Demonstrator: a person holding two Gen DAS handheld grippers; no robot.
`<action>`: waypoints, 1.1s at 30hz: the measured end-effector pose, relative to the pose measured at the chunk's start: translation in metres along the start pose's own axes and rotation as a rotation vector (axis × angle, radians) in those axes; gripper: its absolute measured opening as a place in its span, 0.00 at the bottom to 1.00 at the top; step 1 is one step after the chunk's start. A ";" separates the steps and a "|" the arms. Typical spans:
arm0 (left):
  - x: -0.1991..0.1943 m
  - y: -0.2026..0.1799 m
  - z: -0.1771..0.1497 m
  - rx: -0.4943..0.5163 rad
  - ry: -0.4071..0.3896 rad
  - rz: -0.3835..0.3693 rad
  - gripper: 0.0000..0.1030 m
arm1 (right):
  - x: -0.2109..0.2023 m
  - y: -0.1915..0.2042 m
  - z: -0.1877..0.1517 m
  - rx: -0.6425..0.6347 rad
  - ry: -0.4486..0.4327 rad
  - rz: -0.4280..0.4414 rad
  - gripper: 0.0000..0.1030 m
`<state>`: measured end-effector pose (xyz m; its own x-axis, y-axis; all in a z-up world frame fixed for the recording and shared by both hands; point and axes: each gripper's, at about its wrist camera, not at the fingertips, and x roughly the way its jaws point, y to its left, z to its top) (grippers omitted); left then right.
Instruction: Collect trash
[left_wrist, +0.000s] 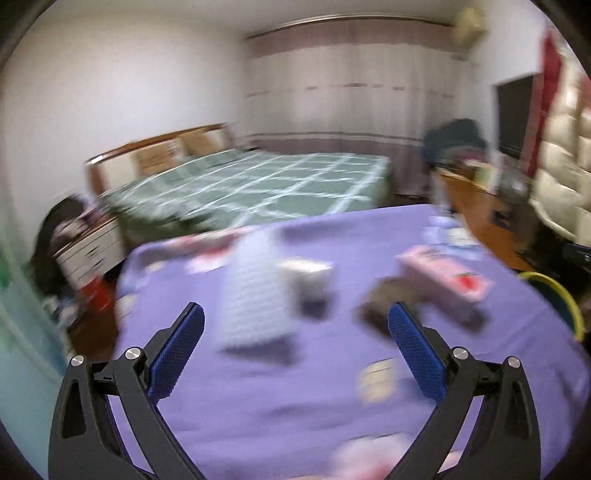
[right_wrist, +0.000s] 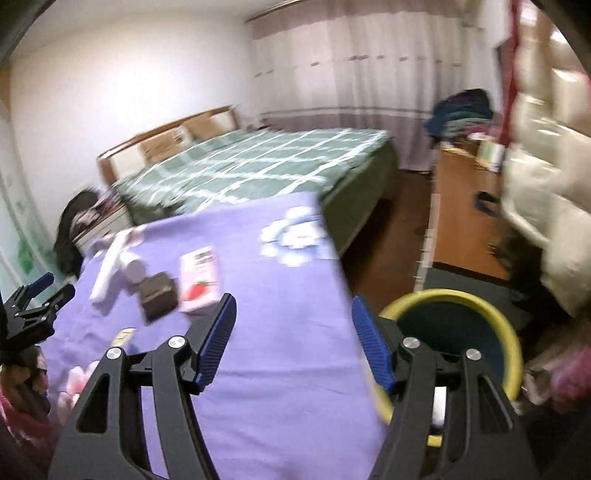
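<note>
a: so, what do you hold now?

b: nothing. my left gripper (left_wrist: 295, 325) stands wide apart and empty over the purple table (left_wrist: 258, 406). my right gripper (right_wrist: 293, 317) is also spread with nothing between its pads, above the table edge.

a: where is the trash?

b: the pink carton (right_wrist: 199, 284), a dark small box (right_wrist: 159, 301) and a white wrapper (right_wrist: 110, 269) lie close together on the cloth. the bin (right_wrist: 509, 332) with the yellow rim stands on the floor, just beside the right table edge.

a: what could go wrong?

b: both pictures are blurred, so i can misjudge a reach and push the carton into the dark box. a thing dropped too early would hit the floor, because the bin is below the edge.

a: is there free room?

b: yes, the near cloth is mostly bare. a small card (left_wrist: 376, 380) lies there.
</note>
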<state>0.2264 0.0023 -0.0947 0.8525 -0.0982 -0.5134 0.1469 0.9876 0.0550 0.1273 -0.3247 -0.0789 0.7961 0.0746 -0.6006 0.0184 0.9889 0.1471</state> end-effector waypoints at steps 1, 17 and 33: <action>0.002 0.020 -0.005 -0.030 0.002 0.040 0.95 | 0.008 0.012 0.003 -0.014 0.011 0.023 0.60; -0.011 0.149 -0.041 -0.257 -0.023 0.334 0.95 | 0.155 0.242 0.035 -0.173 0.274 0.294 0.56; -0.009 0.128 -0.038 -0.228 -0.020 0.302 0.95 | 0.186 0.271 0.026 -0.157 0.354 0.339 0.11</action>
<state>0.2183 0.1338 -0.1157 0.8504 0.2018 -0.4859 -0.2266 0.9740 0.0079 0.2958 -0.0461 -0.1306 0.4878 0.4059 -0.7728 -0.3179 0.9071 0.2758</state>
